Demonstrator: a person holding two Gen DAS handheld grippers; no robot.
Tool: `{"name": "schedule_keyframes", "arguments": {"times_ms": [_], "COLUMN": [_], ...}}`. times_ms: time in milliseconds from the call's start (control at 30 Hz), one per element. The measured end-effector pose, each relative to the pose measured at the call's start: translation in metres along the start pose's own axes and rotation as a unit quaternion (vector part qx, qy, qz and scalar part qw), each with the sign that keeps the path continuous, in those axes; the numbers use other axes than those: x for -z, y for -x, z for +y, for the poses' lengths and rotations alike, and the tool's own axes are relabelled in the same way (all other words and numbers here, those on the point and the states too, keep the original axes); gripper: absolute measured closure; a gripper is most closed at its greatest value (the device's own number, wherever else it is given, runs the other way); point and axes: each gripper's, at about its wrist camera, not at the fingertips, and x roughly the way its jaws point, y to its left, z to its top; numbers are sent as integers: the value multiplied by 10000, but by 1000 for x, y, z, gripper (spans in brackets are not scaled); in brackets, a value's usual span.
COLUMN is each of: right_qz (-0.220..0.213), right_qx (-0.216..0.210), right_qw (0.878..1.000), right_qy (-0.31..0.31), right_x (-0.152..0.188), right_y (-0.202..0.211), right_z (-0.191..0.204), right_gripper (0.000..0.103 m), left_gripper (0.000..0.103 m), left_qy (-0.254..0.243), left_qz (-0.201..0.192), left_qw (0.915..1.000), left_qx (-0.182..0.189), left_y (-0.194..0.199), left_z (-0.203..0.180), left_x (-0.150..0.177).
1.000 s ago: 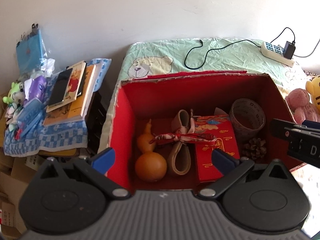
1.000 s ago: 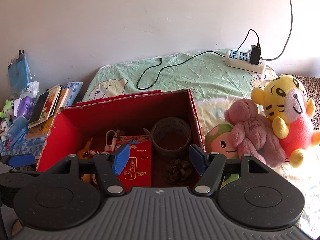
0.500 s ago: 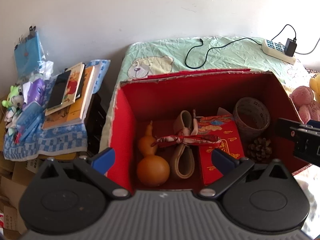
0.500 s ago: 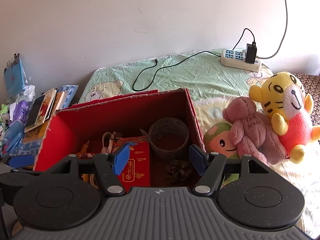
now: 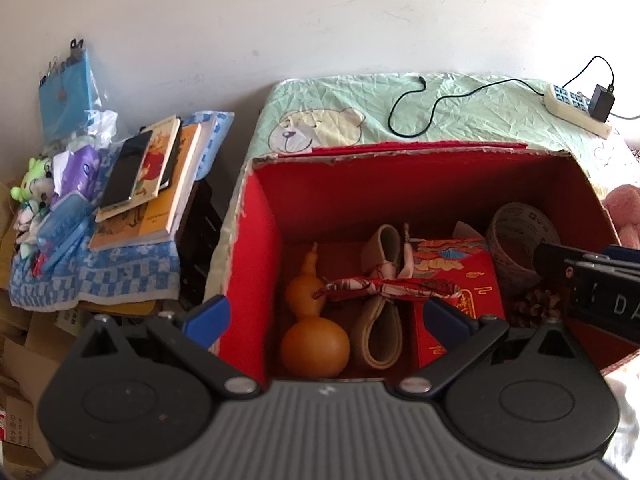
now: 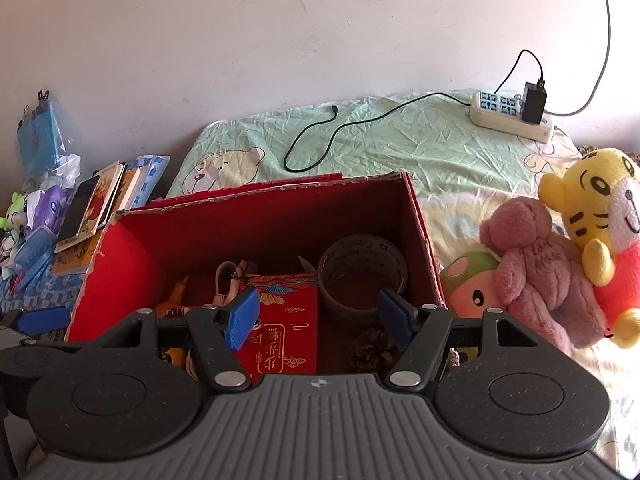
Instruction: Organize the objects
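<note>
Step in hand, as judged: survey over the open box, with nothing gripped; organizing is partly done, as three plush toys lie outside the box. The next move likely calls for a reach right to a plush toy, with fingers wide enough for its soft bulk.

Left gripper (image 5: 325,316): jaws apart, empty, hovering over the box's near left corner.

Right gripper (image 6: 320,318): jaws apart, empty, above the box's near right part.

Container: red cardboard box (image 5: 256,240), open-topped, standing on a green bedsheet (image 6: 400,140). Contents, left to right:
- Gourd (image 5: 314,344), orange-brown, by the left wall.
- Beige strap (image 5: 382,320), looped, beside the gourd; a red patterned ribbon (image 5: 384,286) lies across both.
- Red gift packet (image 6: 286,328), gold print, centre.
- Tape roll (image 6: 362,272), on its flat side, far right corner.
- Pine cone (image 6: 372,348), in front of the roll.

Outside the box, right, on the bed:
- Mushroom plush (image 6: 472,284), touching the box wall.
- Pink bear plush (image 6: 540,264), leaning on the mushroom.
- Yellow tiger plush (image 6: 600,216), against the bear.

Behind the box: power strip (image 6: 512,120) with charger and black cable.

Off the bed, left: stack of books (image 5: 148,184) on a checked cloth.
</note>
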Motion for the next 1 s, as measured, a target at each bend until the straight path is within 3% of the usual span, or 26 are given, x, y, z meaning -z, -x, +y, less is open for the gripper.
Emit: {"name": "schedule_keyframes", "arguments": {"times_ms": [1000], "right_qz": [-144], "right_qx": [45], "right_qw": [9998], "right_qy": [-162], "right_x": [4], "right_y": [5], "right_z": [-8], "right_gripper": [34], "left_gripper": [1], "left_qy": [-70], "left_qz": [37], "left_qw": [9995], "left_qx": [320], "left_y": [-3], "left_z": [-9], "left_x": [1]}}
